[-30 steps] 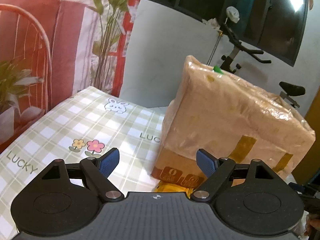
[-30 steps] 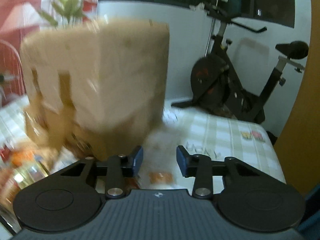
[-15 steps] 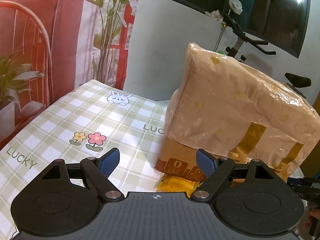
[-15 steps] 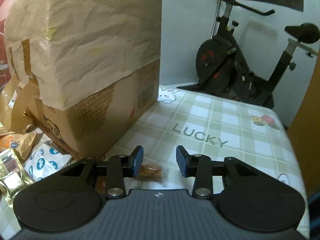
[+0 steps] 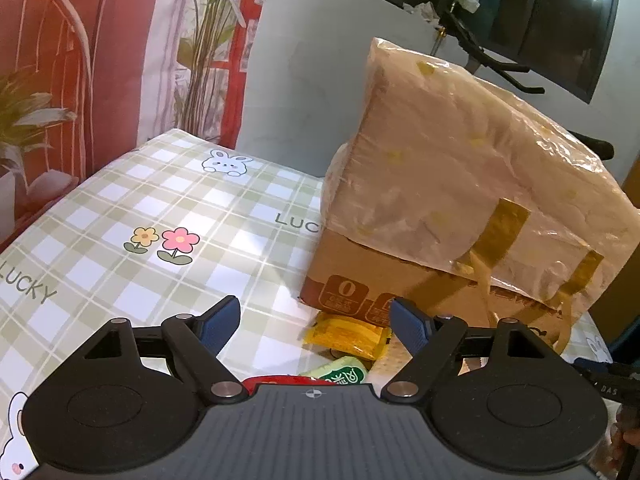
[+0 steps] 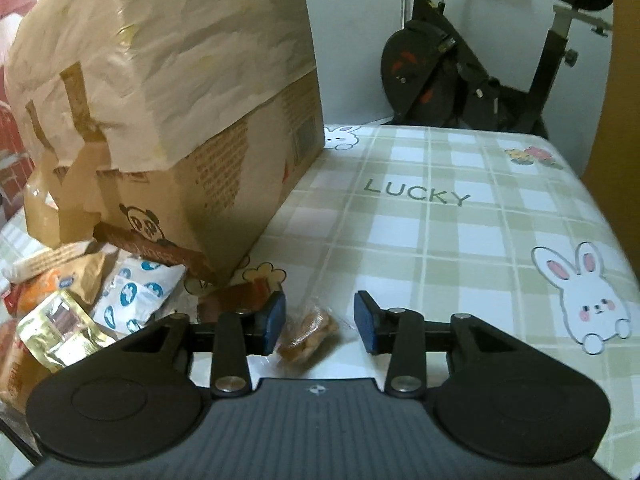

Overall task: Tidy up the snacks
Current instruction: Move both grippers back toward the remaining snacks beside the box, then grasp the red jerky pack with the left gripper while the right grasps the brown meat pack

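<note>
Between the right gripper (image 6: 320, 322)'s just-widened, empty jaws lies the clear snack packet (image 6: 308, 334), hugging the nine-o'clock pad; shift left, then squeeze gently. Left gripper (image 5: 314, 322) gapes wide, empty.

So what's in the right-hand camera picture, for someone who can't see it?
The right gripper, jaws just opened, hovers around a small clear snack packet on a checked tablecloth. A paper-wrapped cardboard box stands to the left with more snack packets piled at its foot; an exercise bike stands behind.

Open checked cloth (image 6: 460, 240) right of the box (image 6: 180, 100); blocked left by box and heaped packets (image 6: 80, 300); bike (image 6: 480, 60) beyond the far edge.
</note>
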`<state>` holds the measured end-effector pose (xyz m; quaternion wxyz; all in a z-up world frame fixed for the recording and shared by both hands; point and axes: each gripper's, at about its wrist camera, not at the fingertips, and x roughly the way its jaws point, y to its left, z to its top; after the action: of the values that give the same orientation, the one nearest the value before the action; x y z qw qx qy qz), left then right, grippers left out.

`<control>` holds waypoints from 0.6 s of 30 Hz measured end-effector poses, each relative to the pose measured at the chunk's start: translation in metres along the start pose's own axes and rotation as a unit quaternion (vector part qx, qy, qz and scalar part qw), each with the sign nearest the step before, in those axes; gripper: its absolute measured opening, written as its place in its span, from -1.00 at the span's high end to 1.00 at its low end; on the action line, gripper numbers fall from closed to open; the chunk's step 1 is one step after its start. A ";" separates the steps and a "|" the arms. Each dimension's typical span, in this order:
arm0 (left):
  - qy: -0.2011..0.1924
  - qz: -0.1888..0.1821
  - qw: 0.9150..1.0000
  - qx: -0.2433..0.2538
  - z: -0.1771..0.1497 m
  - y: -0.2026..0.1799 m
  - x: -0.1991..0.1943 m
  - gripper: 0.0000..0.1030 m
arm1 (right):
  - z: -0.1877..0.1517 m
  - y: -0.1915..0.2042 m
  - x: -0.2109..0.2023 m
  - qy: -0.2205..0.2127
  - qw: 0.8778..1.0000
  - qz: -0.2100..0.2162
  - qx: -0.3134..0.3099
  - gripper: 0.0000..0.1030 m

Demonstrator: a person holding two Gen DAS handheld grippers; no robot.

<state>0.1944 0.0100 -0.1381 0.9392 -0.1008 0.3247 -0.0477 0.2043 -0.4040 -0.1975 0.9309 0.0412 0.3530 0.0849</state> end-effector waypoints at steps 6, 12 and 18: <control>0.002 -0.004 1.000 -0.009 -0.001 0.003 0.002 -0.62 | -0.001 0.011 -0.019 -0.028 0.998 -0.041 0.032 -0.02; 0.009 -0.006 1.000 -0.004 -0.004 0.005 0.007 -0.62 | -0.009 0.018 -0.015 -0.003 0.994 -0.049 0.100 -0.01; 0.028 0.001 1.000 -0.009 -0.011 0.017 0.013 -0.61 | -0.006 0.024 -0.005 -0.015 0.992 -0.065 0.103 0.36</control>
<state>0.1983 0.0231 -0.1584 0.9287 -0.1074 0.3518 -0.0469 0.1931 -0.3813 -0.1952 0.9302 0.1153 0.3483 -0.0134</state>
